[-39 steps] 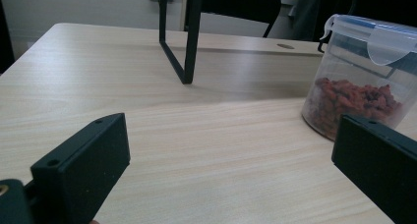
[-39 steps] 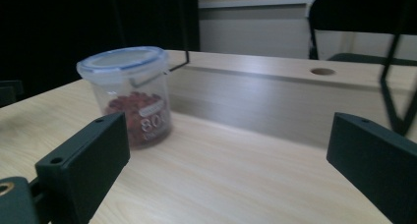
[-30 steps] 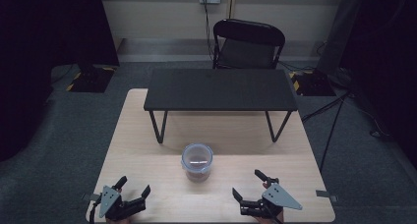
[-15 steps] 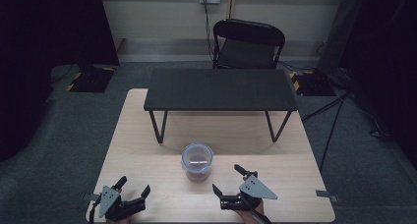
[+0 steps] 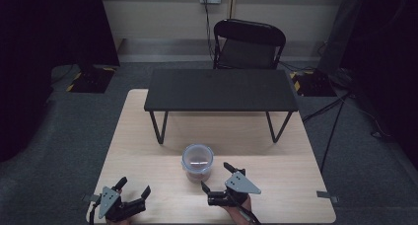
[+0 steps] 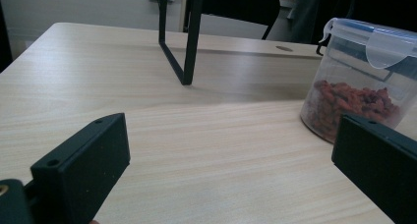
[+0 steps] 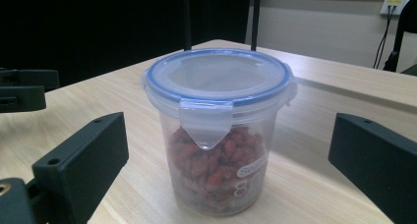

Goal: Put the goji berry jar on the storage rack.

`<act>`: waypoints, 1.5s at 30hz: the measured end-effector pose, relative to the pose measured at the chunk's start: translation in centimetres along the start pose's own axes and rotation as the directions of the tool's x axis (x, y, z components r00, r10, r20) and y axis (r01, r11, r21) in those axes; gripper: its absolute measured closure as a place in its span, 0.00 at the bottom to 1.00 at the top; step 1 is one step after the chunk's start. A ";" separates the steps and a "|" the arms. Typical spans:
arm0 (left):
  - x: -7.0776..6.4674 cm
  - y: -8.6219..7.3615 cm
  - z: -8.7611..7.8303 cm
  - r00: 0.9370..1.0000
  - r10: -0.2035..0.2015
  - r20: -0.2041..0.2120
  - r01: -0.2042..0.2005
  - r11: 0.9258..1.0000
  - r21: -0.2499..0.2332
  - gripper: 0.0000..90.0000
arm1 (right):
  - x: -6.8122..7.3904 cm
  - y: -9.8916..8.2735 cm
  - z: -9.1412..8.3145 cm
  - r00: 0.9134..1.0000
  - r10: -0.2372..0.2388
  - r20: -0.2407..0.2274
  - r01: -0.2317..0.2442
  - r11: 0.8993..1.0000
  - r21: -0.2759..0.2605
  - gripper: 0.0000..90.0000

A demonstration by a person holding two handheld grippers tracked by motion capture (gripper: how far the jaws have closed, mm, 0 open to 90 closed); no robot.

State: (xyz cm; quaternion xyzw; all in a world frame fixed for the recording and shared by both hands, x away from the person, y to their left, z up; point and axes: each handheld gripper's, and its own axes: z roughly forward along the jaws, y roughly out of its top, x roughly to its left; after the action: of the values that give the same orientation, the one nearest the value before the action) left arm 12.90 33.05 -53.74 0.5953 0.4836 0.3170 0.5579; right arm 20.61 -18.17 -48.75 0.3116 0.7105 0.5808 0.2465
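1. A clear plastic container (image 5: 197,163) stands upright on the light wooden tabletop (image 5: 276,151), near the front middle, in front of a black metal riser shelf (image 5: 220,89).
2. The container has a clear lid with a blue rim (image 7: 218,76). Its clip tabs are folded down, so the lid looks closed. Inside are red dried berries (image 7: 216,160), filling about the lower half.
3. The right hand-held gripper (image 5: 217,181) lies low over the tabletop, just beside the container on its right front side. Its two black jaws are spread wide and point at the container; they do not touch it.
4. In the right gripper view the container stands between the two jaws but farther off, not yet inside them.
5. The left hand-held gripper (image 5: 133,186) is near the front left corner of the tabletop, well apart from the container. Its jaws are also released and hold nothing.
6. In the left gripper view the container shows at the right, behind the right jaw.
7. A black chair (image 5: 249,45) stands behind the tabletop.
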 end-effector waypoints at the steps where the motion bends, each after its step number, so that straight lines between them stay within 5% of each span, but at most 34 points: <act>1: 0.0 0.0 0.0 1.000 0.000 0.000 0.000 1.000 0.000 0.00 | 0.1 0.0 0.2 1.000 -0.001 0.000 0.001 1.000 0.001 0.00; 17: 0.1 0.0 0.0 1.000 -0.004 0.002 0.004 1.000 -0.003 0.00 | 2.6 -0.9 3.8 0.994 0.040 0.102 -0.042 0.999 0.017 0.00; 34: 0.1 -0.1 0.0 1.000 -0.007 0.005 0.007 1.000 -0.005 0.00 | 3.9 -1.6 7.6 0.987 0.072 0.143 -0.080 0.995 0.052 0.00; 45: 0.1 -0.1 0.0 1.000 -0.008 0.005 0.008 1.000 -0.005 0.00 | 4.1 -1.3 8.6 0.987 0.061 0.152 -0.070 0.996 0.056 0.00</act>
State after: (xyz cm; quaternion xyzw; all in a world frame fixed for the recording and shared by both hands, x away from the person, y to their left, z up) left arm 12.93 33.15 -53.81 0.5929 0.4837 0.3146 0.5617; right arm 23.72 -9.63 -51.74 0.3851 0.6968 0.5415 0.2701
